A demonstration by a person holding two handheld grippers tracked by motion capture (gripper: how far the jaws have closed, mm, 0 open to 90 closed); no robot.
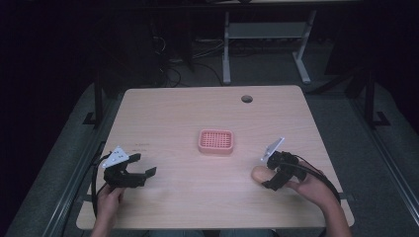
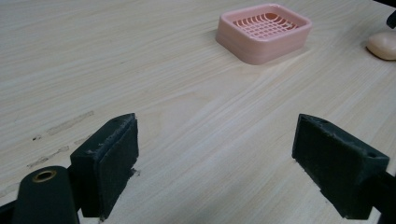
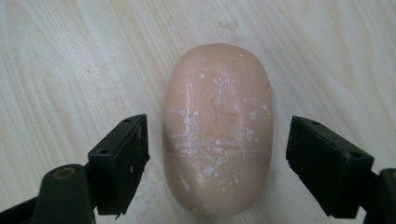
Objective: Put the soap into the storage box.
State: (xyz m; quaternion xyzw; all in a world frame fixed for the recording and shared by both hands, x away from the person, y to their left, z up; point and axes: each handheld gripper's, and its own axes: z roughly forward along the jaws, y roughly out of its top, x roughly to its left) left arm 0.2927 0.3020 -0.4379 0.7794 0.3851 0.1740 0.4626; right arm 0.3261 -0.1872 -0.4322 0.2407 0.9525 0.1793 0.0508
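A peach oval soap bar (image 3: 218, 126) lies flat on the wooden table; the high view shows the soap (image 1: 259, 173) at the front right. My right gripper (image 3: 217, 161) hangs over it, open, one jaw on each side of the bar with small gaps. From above, the right gripper (image 1: 276, 173) sits just right of the soap. A pink slotted soap dish (image 1: 216, 141) rests at the table's middle, and the left gripper view has the dish (image 2: 264, 31) ahead with the soap (image 2: 383, 45) at the far right. My left gripper (image 1: 141, 168) is open at the front left, and the left gripper (image 2: 215, 163) holds nothing.
The light wooden table (image 1: 173, 113) has a round cable hole (image 1: 246, 98) at its back right. Faint scuff marks (image 2: 60, 135) run across the wood near my left jaws. Dark floor, cables and a grey desk frame (image 1: 267, 44) lie beyond the far edge.
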